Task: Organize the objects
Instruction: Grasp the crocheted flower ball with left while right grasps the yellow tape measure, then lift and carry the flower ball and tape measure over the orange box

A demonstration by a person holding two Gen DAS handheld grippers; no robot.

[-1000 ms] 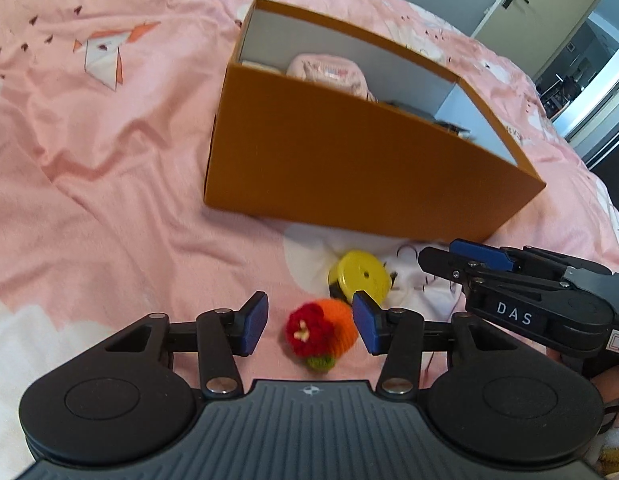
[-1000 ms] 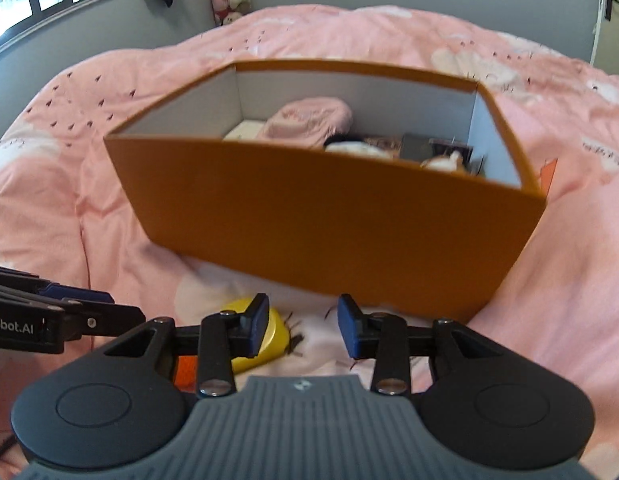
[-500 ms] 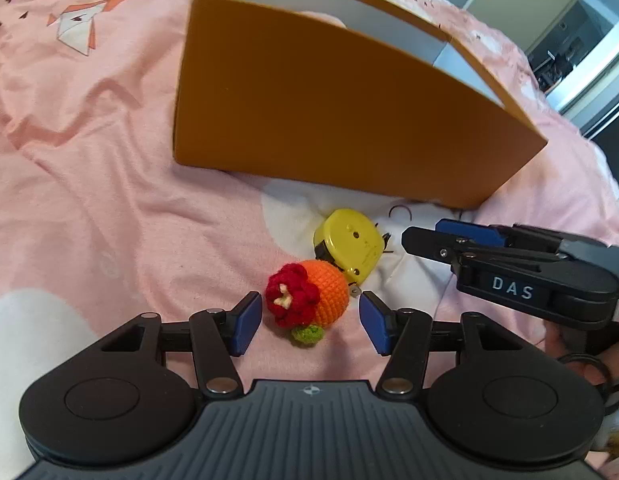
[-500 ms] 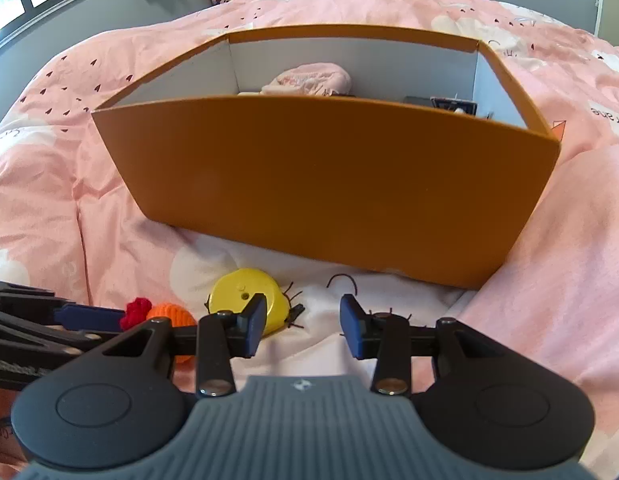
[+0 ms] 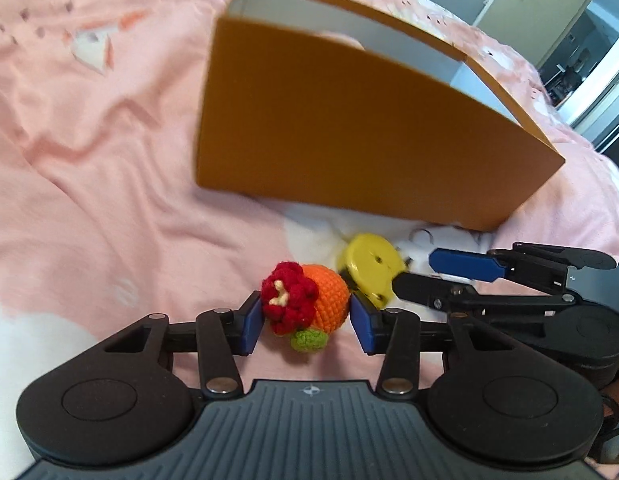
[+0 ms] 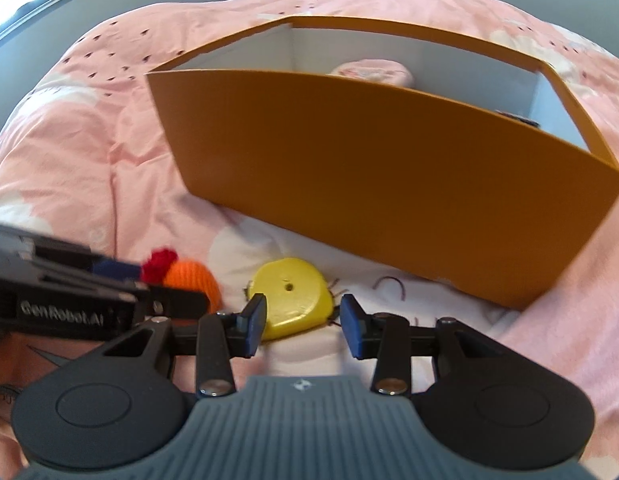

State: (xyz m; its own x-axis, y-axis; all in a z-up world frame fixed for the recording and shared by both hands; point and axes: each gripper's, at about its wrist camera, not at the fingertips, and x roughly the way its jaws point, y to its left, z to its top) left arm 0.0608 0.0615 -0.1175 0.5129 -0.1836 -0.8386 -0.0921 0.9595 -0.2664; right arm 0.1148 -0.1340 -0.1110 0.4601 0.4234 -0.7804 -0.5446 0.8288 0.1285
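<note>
Since half a second ago we see our left gripper (image 5: pixel 307 322) drawn in around the crocheted orange toy (image 5: pixel 309 304), which earlier lay just ahead of its blue pads; the jaws are closing, both pads now at the toy's sides and apparently touching it. Our right gripper (image 6: pixel 303 322) has come up to the yellow disc (image 6: pixel 291 298), which now lies partly between its fingers; those jaws are opening, and the left pad overlaps the disc's edge while the right pad stands clear. We count two loose objects on the pink bedspread (image 5: pixel 89 184), the toy and the disc, lying just beside each other in front of one orange box (image 5: pixel 349 136). Inside the box we make out one pink bundle (image 6: pixel 373 74) and one dark item at the far end, too hidden to name.
</note>
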